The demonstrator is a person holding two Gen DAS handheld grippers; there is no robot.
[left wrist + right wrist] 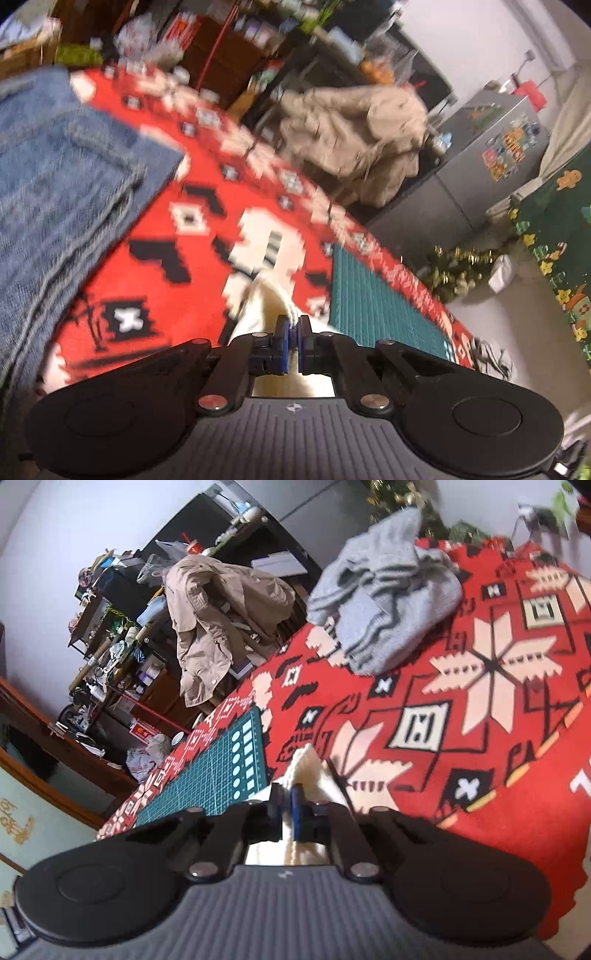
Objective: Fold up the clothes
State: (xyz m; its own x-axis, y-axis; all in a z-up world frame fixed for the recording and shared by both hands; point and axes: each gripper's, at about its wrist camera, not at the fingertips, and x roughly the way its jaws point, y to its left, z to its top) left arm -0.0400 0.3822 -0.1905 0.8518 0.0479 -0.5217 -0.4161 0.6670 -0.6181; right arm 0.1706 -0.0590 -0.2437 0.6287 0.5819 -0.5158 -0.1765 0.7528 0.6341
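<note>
The left gripper (pixel 293 325) is clenched on an edge of a cream knit garment (pixel 264 295) that rises toward twelve o'clock over the red patterned cloth (pixel 155 229); the right gripper (pixel 291 799) pinches the same cream knit. From the left fingers, folded jeans (pixel 55 177) lie at ten o'clock and a green cutting mat (pixel 373 295) at two. From the right fingers, a crumpled grey sweater (pixel 388 590) sits at one o'clock.

Red geometric-patterned blanket (pixel 480 738), blue denim (pixel 55 177), grey sweater (pixel 388 590), cream knit (pixel 310 771).
</note>
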